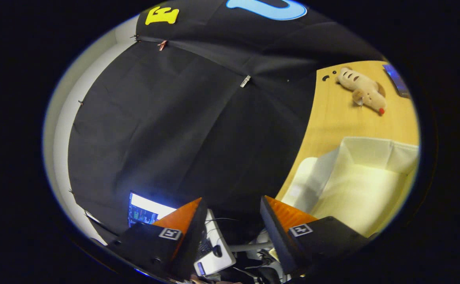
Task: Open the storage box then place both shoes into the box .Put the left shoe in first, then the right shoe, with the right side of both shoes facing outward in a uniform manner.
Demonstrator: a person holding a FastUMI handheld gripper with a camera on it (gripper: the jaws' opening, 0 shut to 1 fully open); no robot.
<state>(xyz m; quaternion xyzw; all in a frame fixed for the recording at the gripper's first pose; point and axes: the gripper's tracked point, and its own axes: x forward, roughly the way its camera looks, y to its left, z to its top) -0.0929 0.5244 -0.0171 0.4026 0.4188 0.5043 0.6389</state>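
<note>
My gripper (233,203) is open, with nothing between its fingers, and is tilted so it faces the black cloth wall rather than the table. To the right of the fingers lies the white fabric storage box (372,157) on the wooden table (332,114). Its top is open and its pale inside shows, with a white flap (312,181) hanging toward the table's edge. The part of the box's inside that I see holds no shoe.
A plush toy animal (362,91) lies on the table beyond the box, with a dark flat device (396,81) past it. Below the fingers, off the table, stand a lit screen (145,211), a white device (218,252) and cables.
</note>
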